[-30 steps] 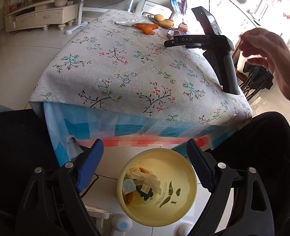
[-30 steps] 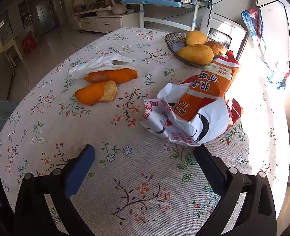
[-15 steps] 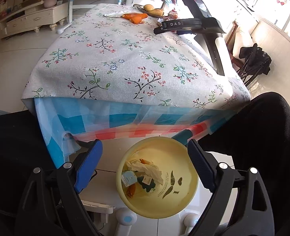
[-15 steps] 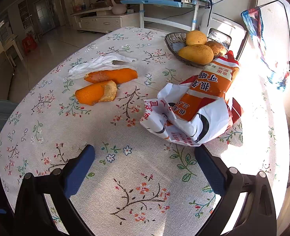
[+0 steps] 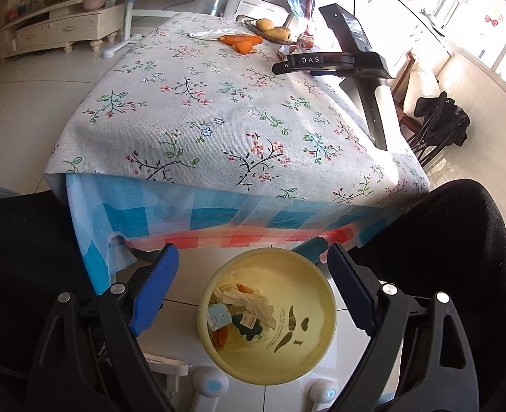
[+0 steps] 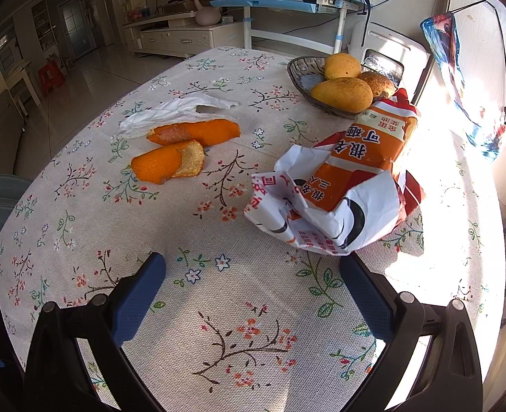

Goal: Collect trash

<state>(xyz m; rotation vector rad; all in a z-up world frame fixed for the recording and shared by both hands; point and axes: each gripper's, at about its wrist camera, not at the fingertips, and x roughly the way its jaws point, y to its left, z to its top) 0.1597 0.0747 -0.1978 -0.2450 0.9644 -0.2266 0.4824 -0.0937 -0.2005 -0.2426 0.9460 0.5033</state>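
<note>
From the left wrist camera, the left gripper [image 5: 253, 288] has its blue-padded jaws spread wide with nothing between them. Directly below the gap between the fingers sits a round pale-yellow plastic waste bin [image 5: 316, 312] on the white tiled floor; inside it, toward the left finger, lie crumpled white tissue [image 5: 249, 300], small paper scraps and a bit of orange peel. Ahead of the gripper rises the table covered with a grey floral tablecloth [image 5: 218, 110] over a blue-and-red checked underlayer. Ahead and to the right, the black right gripper device [image 5: 352, 58] rests on the table, no hand visible on it. Dark-clothed legs flank the bin on either side of the gripper.

From the right wrist camera, the right gripper [image 6: 253, 285] is likewise released, its jaws wide over bare tablecloth. Just ahead of the right finger, close to its tip, lies a crumpled orange, red and white printed snack wrapper [image 6: 349, 185]. Ahead and to the left, well apart from the fingers, lie two pieces of orange peel [image 6: 180, 149], touching each other, with a torn white tissue [image 6: 174, 111] just beyond them. Farther ahead, behind the wrapper, a dark wire basket [image 6: 302, 72] holds three yellow-orange fruits [image 6: 342, 92].
</note>
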